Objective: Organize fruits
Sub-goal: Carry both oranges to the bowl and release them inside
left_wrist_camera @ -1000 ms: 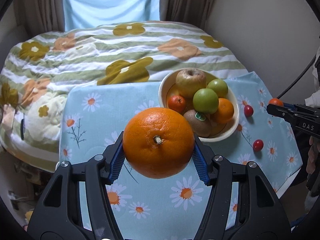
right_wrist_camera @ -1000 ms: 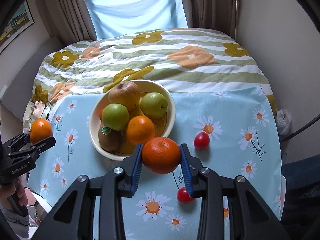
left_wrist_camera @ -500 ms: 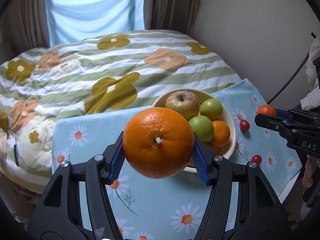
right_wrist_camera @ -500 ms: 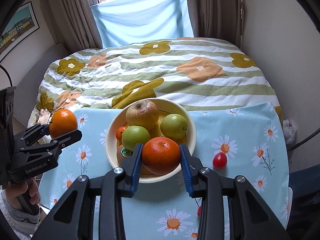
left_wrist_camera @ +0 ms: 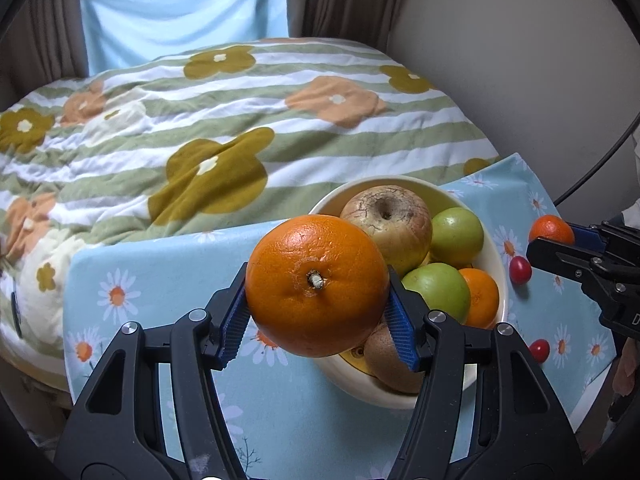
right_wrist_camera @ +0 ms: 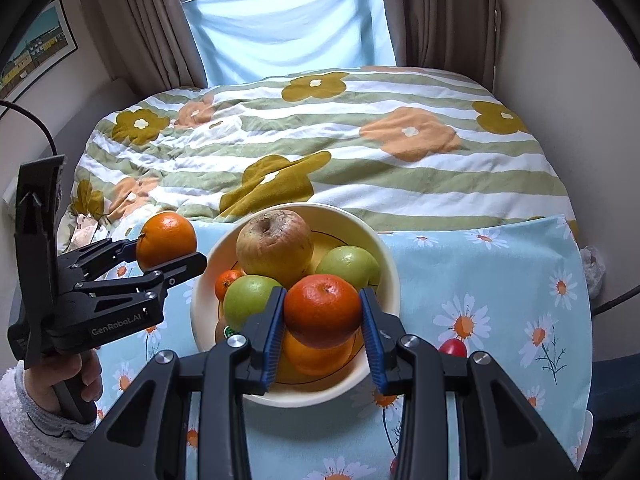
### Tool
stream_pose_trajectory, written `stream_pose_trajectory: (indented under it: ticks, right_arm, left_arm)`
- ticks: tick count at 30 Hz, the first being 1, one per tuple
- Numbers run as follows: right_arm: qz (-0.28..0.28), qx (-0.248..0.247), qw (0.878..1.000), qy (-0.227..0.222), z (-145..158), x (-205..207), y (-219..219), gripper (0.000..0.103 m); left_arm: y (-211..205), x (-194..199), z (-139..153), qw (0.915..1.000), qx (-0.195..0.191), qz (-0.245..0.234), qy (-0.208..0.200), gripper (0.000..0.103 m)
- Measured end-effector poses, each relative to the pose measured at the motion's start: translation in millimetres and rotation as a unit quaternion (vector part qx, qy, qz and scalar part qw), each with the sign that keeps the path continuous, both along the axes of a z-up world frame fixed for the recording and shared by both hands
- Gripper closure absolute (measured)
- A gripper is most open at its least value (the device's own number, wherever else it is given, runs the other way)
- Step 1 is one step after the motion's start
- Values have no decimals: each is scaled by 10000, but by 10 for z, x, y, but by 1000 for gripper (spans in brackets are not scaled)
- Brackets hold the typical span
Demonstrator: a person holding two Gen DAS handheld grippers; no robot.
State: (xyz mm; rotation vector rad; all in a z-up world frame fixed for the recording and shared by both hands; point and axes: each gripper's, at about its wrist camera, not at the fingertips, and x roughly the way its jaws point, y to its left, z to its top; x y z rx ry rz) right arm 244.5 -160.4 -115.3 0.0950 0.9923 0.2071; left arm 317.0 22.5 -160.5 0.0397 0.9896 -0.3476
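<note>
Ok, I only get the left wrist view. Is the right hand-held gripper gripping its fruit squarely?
Observer: Yes. The right hand-held gripper has both blue pads pressed on opposite sides of the mandarin.
Operator: Anything in the bowl hidden behind my orange?
Observer: A small tangerine, by the bowl's left wall beside a green apple.

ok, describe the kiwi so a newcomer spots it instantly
Find the cream bowl on the daisy tablecloth. The kiwi lies low against its near wall, under the green apples. It is the only fuzzy brown fruit there.
</note>
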Motion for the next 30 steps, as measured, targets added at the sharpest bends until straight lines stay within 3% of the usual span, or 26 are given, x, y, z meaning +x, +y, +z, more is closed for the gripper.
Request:
stream_pose_trajectory:
  ticks: [14, 17, 30]
  right_arm:
    - [-36, 69, 10000, 8, -71, 186, -138, 69]
    - [-32, 70, 10000, 5, -69, 193, -150, 69]
    - [143, 99, 9998, -82, 17, 290, -159, 69]
  left_arm:
    - [-49, 120, -266, 9997, -9, -80, 222, 35]
    - [-37, 93, -200, 10000, -33, -56, 71, 1]
    - [260, -31, 229, 9990, -220, 341, -171, 0]
